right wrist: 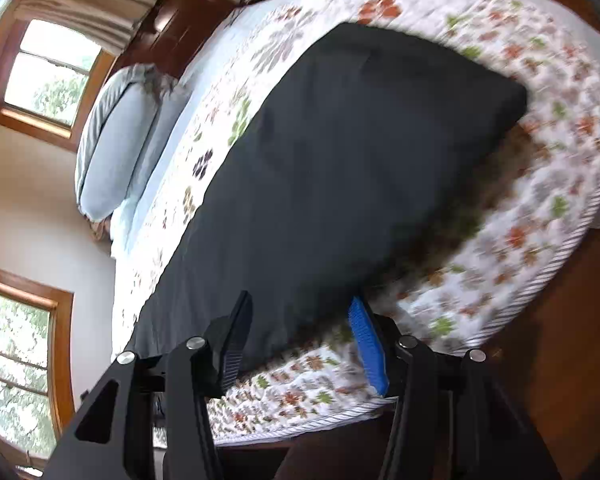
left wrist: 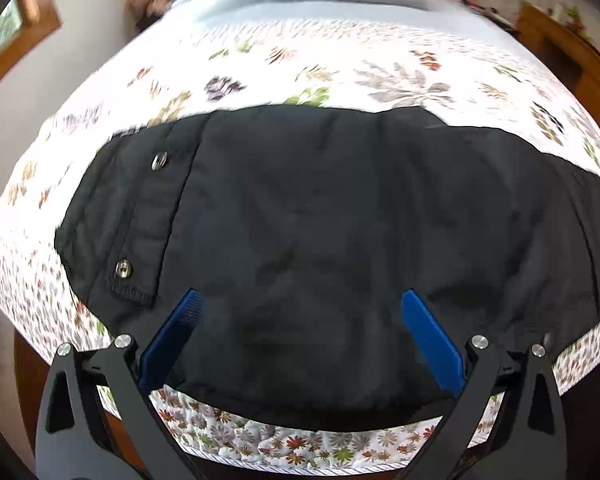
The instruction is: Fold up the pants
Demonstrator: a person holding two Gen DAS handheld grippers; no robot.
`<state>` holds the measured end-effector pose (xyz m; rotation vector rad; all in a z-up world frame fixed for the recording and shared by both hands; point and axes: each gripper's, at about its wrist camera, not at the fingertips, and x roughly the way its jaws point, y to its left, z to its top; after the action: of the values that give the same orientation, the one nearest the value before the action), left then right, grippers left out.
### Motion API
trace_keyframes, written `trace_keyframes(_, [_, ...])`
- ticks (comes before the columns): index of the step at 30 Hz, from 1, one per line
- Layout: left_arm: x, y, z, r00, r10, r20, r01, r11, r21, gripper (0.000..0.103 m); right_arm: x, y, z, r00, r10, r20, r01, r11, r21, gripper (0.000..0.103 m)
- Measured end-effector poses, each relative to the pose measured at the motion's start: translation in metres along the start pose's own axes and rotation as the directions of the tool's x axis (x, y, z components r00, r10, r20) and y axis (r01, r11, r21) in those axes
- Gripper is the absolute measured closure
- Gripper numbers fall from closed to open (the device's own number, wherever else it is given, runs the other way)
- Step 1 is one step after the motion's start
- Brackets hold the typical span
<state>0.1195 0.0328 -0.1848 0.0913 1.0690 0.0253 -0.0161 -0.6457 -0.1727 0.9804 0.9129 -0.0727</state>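
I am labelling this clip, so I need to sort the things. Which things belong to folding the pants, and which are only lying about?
For the job:
- pants, black, spread on the quilt
- left gripper, fingers open over the pants
- right gripper, fingers open at the pants' edge
- quilt, the work surface

Lying about:
- pillow
- window
- floor

Pants (left wrist: 320, 240) right end cut by frame edge; quilt (right wrist: 540, 200) motion-blurred.
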Motion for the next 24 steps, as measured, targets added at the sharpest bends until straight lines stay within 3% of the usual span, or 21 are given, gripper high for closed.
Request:
trace_keyframes(2, [0.003, -0.006, -0.003, 1.000, 0.004, -0.002, -0.004, 0.999, 0.032, 0.003, -0.004, -0.007, 0.003, 0.999, -0.011, 0.033, 0.010, 1.000, 0.030, 0.058])
trace_keyframes(5, [0.023, -0.010, -0.009, 0.997, 0.019, -0.074, -0.014, 0.997, 0.076, 0.002, -0.002, -0.006, 0.021, 0.998, -0.010, 0.064, 0.009, 1.000, 0.028, 0.061])
trace_keyframes(8, [0.030, 0.004, -0.008, 0.996, -0.037, -0.080, 0.037, 0.999, 0.002, 0.002, 0.014, -0.007, 0.035, 0.996, -0.073, 0.048, 0.072, 0.997, 0.008, 0.071])
trace_keyframes(13, [0.031, 0.022, -0.001, 0.996, -0.035, -0.086, 0.031, 0.998, -0.052, 0.003, 0.032, 0.011, 0.038, 0.982, -0.185, 0.030, 0.187, 0.976, -0.112, 0.071])
trace_keyframes(17, [0.000, 0.050, -0.006, 0.999, -0.009, -0.032, 0.005, 0.995, -0.097, 0.003, 0.010, 0.023, 0.031, 0.986, -0.163, 0.041, 0.166, 0.983, -0.084, 0.044])
trace_keyframes(19, [-0.021, 0.086, -0.014, 0.999, 0.039, 0.012, -0.036, 0.983, -0.179, 0.003, -0.004, 0.032, 0.027, 0.982, -0.179, 0.060, 0.184, 0.978, -0.099, 0.042])
trace_keyframes(21, [-0.033, 0.125, -0.025, 0.997, 0.080, 0.016, -0.071, 0.951, -0.299, 0.003, -0.015, 0.038, 0.021, 0.980, -0.181, 0.081, 0.188, 0.977, -0.098, 0.042])
trace_keyframes(24, [-0.036, 0.169, -0.043, 1.000, 0.013, 0.024, -0.001, 0.900, -0.435, 0.003, -0.020, 0.047, 0.018, 0.986, -0.139, 0.087, 0.145, 0.987, -0.067, 0.042])
